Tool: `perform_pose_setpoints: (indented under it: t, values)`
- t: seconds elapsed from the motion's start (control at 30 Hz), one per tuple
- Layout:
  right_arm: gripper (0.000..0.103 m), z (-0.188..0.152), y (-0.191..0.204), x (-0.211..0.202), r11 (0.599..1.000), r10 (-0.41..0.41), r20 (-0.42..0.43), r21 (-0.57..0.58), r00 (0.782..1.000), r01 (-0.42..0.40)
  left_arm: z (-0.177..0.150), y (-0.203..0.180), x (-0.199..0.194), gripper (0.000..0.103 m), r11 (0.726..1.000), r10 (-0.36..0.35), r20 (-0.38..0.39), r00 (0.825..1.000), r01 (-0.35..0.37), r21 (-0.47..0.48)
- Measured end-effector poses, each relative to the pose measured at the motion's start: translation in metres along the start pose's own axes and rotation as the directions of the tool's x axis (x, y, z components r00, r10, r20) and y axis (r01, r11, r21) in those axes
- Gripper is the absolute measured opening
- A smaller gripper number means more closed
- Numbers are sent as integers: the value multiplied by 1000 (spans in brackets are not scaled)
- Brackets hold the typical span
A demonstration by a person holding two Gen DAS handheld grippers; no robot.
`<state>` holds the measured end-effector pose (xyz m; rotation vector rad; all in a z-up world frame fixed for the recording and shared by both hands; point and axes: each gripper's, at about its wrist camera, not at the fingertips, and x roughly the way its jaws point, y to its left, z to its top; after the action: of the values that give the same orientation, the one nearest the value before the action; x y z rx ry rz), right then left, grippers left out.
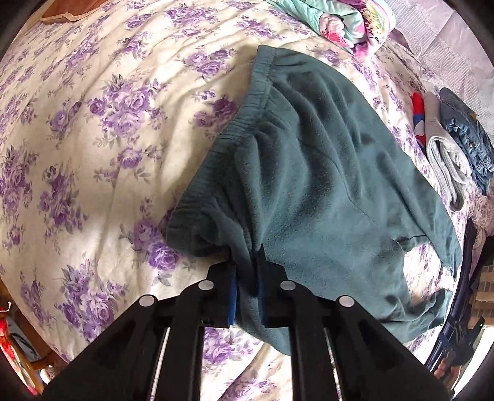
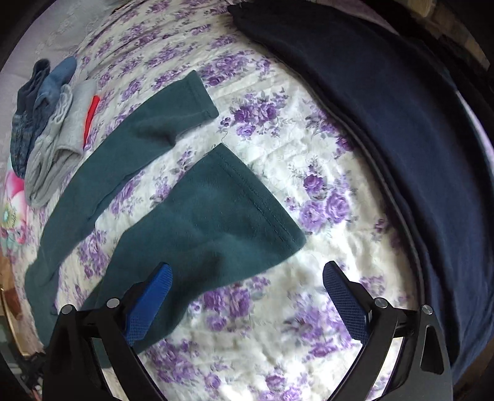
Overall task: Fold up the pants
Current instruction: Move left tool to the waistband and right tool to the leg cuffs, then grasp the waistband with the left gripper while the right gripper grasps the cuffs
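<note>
Here, the floral bedspread [image 1: 92,129] serves as your work surface, and the teal fleece pants [image 1: 324,160] lie spread across it, waistband toward the left-hand camera and both legs running away toward the right-hand one. A dark navy blanket [image 2: 386,108] lines the bed's far edge in the right wrist view, well apart from the pants, and a pile of folded denim and grey clothes [image 2: 52,123] sits beside the farther leg, seemingly finished items kept out of the way. A bright floral quilt [image 1: 345,18] is bunched at the top of the left view.

Your left gripper [image 1: 247,287] is clenched on a pinch of the waistband corner, apparently to anchor or lift that end for a fold. The two legs lie parted, hems open to the light, so the lengthwise fold looks not yet made. Your right gripper [image 2: 247,296] hangs spread wide with nothing between its blue pads [image 2: 345,302], poised just over the nearer leg's hem [image 2: 256,197], likely lining up to seize that end.
</note>
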<state>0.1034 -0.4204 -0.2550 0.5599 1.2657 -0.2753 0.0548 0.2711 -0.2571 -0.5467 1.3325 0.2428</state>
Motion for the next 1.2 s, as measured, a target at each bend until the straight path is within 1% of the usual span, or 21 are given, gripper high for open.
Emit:
perform_pose_setpoints:
  t: [0.03,0.07,0.1,0.13,0.17,0.2,0.23,0.3,0.43,0.57,0.63,0.7,0.8,0.83,0.9,0.97,1.0,1.03,1.1,1.13,1.2]
  values:
    - [89,5,-4,9,998,51,-28,41,998,-50,1,-1,1,10,1000,2,-3,1000,-2,-1]
    - [86,9,-8,18,993,90,-48,86,995,-86,0,0,2,10,1000,6,-5,1000,-6,1]
    - [74,10,-9,19,991,75,-32,117,997,-71,1,0,2,10,1000,12,-9,1000,-12,4]
    - [30,10,-7,15,991,54,0,123,999,-53,1,-1,2,10,1000,21,-13,1000,-21,9]
    - [2,12,-6,13,990,90,18,110,996,-91,2,-4,4,10,999,32,-15,999,-31,14]
    - [4,13,-8,12,979,159,18,125,987,-160,2,-6,4,10,999,42,-16,999,-42,20]
    - [4,12,-9,8,977,161,29,137,986,-164,3,-7,5,10,998,53,-15,998,-52,25]
    - [4,10,-9,-5,981,142,61,122,988,-148,3,-12,6,10,997,67,-11,998,-67,30]
    - [4,2,-31,-38,976,133,97,159,986,-147,2,-16,0,10,998,61,7,998,-61,14]
    - [4,-22,-51,-67,984,83,79,149,993,-94,-13,-11,-14,10,999,38,7,999,-38,14]
    - [4,-36,-62,-72,988,50,62,144,997,-59,-21,-8,-16,10,999,30,-4,1000,-30,17]
    - [4,-50,-74,-64,989,11,28,146,1000,-15,-25,-5,-13,10,1000,25,-22,999,-25,12]
    - [5,-64,-84,-31,989,-41,-30,144,999,45,-29,-5,4,10,999,36,-42,998,-35,18]
    - [6,-69,-84,-22,990,-63,-35,122,997,67,-29,-6,8,12,998,51,-42,998,-49,35]
    - [8,-72,-73,-22,991,-120,-12,61,993,121,-27,-14,7,15,994,77,-39,996,-74,79]
    - [49,-69,-61,-29,985,-170,-36,-2,985,170,-26,-23,0,29,989,81,-48,996,-74,128]
    - [78,-68,-55,-36,979,-203,-38,-32,978,202,-26,-25,-5,46,987,89,-48,995,-82,135]
    - [79,-68,-49,-46,967,-247,-12,-63,969,246,-29,-24,-13,55,985,99,-39,994,-93,143]
    - [79,-64,-36,-68,944,-306,40,-114,951,309,-31,-21,-32,55,978,135,-12,991,-131,162]
    - [79,-61,-29,-79,945,-298,65,-125,952,304,-32,-18,-42,55,976,146,5,989,-144,161]
    - [82,-48,-14,-94,960,-226,114,-146,968,241,-31,-10,-62,55,980,132,42,990,-137,146]
